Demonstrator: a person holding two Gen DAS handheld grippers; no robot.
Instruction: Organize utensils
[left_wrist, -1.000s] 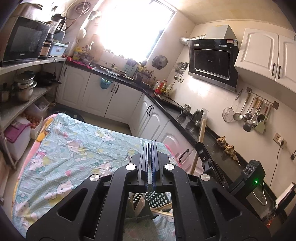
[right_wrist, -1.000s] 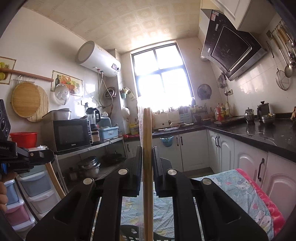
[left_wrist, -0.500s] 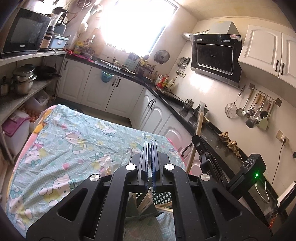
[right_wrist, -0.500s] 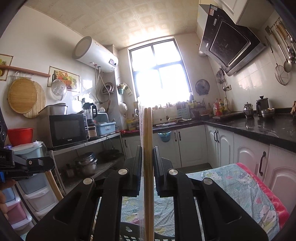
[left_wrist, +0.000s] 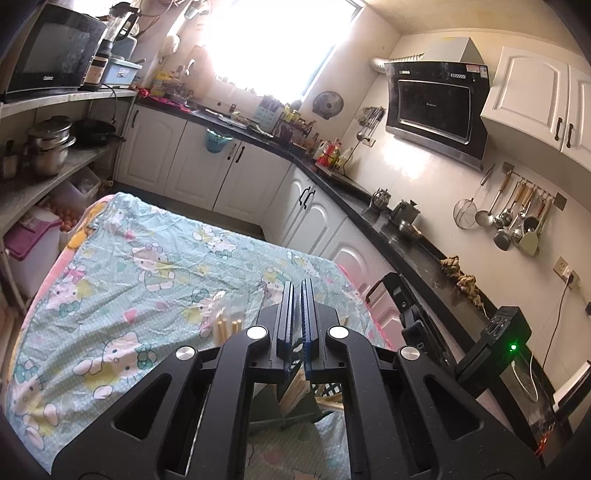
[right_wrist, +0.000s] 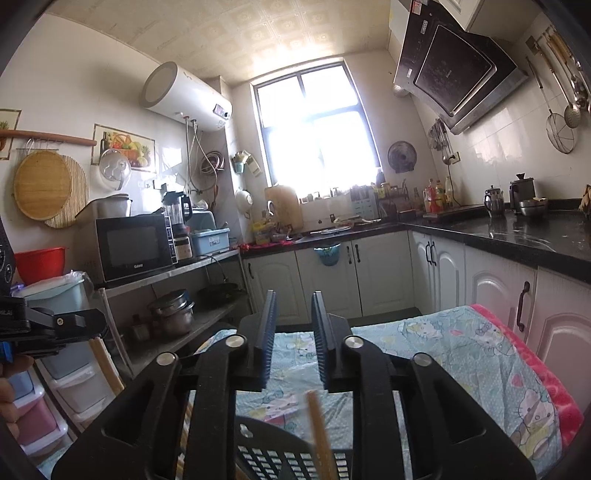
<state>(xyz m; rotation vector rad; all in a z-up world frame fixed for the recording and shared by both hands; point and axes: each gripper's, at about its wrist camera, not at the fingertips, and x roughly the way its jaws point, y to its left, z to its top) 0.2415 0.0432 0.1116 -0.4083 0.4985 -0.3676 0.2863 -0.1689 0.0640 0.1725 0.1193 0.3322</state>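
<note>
Right hand-held gripper (right_wrist: 293, 341) jaws are opening, empty; chopstick (right_wrist: 320, 435) drops toward basket (right_wrist: 273, 448). Left hand-held gripper (left_wrist: 295, 325) closed, empty. Advise withdrawing straight up.

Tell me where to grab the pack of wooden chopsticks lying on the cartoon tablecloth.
Grip the pack of wooden chopsticks across its narrow width near the bare wooden ends, coming down from above. It seems to lie flat on the tablecloth, so both long sides are free, and the clear wrapper looks slippery.
</note>
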